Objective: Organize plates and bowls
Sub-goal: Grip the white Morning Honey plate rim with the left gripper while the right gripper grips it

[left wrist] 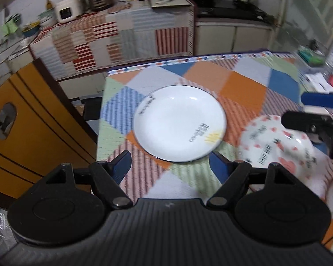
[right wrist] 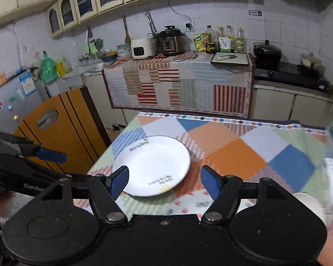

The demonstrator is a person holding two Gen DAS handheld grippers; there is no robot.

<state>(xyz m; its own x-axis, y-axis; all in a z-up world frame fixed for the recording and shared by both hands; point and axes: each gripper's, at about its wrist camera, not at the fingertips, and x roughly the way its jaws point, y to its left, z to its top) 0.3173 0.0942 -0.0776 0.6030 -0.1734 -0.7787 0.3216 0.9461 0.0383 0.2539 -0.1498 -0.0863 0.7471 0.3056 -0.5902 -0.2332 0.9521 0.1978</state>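
Observation:
A white plate [left wrist: 179,123] with black lettering and a dark rim lies flat on the patchwork tablecloth [left wrist: 244,82] near the table's left edge. To its right sits a white dish with red hearts [left wrist: 277,141], blurred. My left gripper [left wrist: 171,167] stands open just short of the plate's near rim, with nothing between its blue pads. My right gripper [left wrist: 295,109] hovers open over the heart dish's far side. In the right wrist view the right gripper [right wrist: 165,181] is open in front of the white plate [right wrist: 153,166], and the left gripper's blue pad [right wrist: 52,155] shows at the left.
An orange wooden chair back [left wrist: 33,122] stands close against the table's left side. Boxes and bottles [left wrist: 317,77] crowd the table's right edge, with a white cup [right wrist: 310,201] nearby. Behind is a counter with a striped cloth [right wrist: 177,82] and cookers.

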